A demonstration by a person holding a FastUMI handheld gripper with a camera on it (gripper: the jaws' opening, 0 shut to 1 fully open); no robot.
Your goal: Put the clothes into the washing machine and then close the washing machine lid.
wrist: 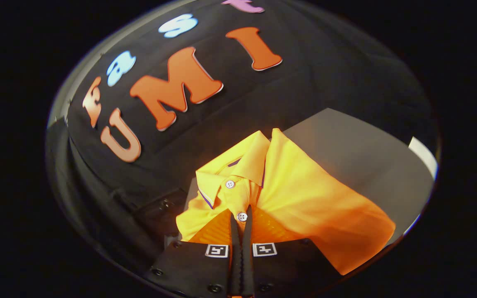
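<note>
Gripper view: my gripper point(242, 219) was clamped almost closed on the yellow shirt point(300, 198) placket, lifted near the grey surface point(358, 153).

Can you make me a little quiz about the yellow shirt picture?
1. True or false: the gripper is wide open.
2. What do the fingers pinch? A) a sock B) the yellow shirt C) a towel
3. Fill in: the fingertips meet right at a white ____.

Key: 1 false, the fingers are closed together on the shirt's front strip. 2 B. 3 button.
</note>
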